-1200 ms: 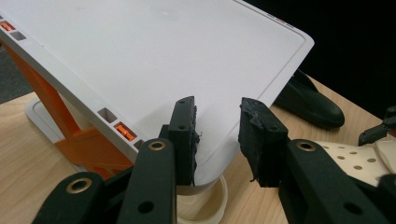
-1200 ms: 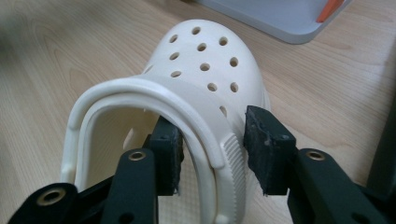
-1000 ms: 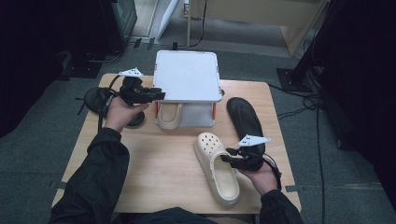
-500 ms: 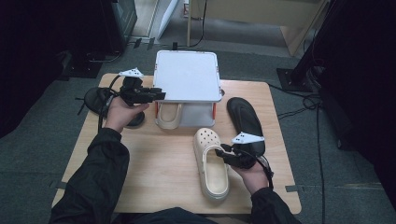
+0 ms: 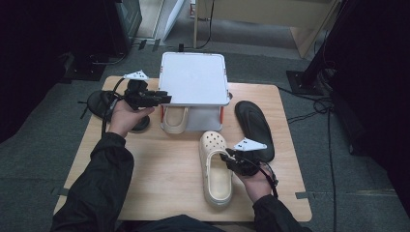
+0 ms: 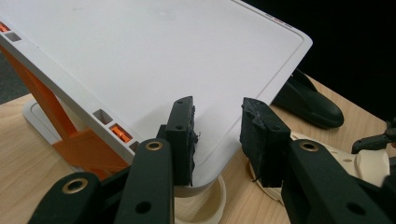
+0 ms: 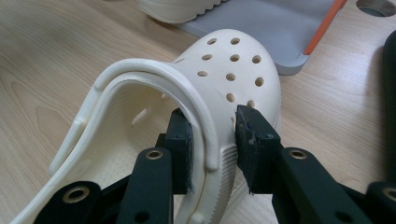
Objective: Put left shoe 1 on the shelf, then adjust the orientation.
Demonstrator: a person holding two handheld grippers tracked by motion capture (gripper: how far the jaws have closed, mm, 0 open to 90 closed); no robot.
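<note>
Right gripper view: right tool [image 7: 212, 140] clamps the cream clog [image 7: 219, 79] by its side wall, at the table's [image 5: 159, 179] five o'clock; left tool [image 6: 217, 135] hangs released beside the white rack [image 6: 154, 56].

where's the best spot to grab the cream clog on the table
Grip the side wall of the cream clog beside its opening, coming from the right gripper side. That thin upright wall fits between the jaws, one inside, one outside, as they stand now.

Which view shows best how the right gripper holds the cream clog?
The right gripper view: its fingers pinch the cream clog wall. The high view shows the whole clog; the left gripper view, a corner.
</note>
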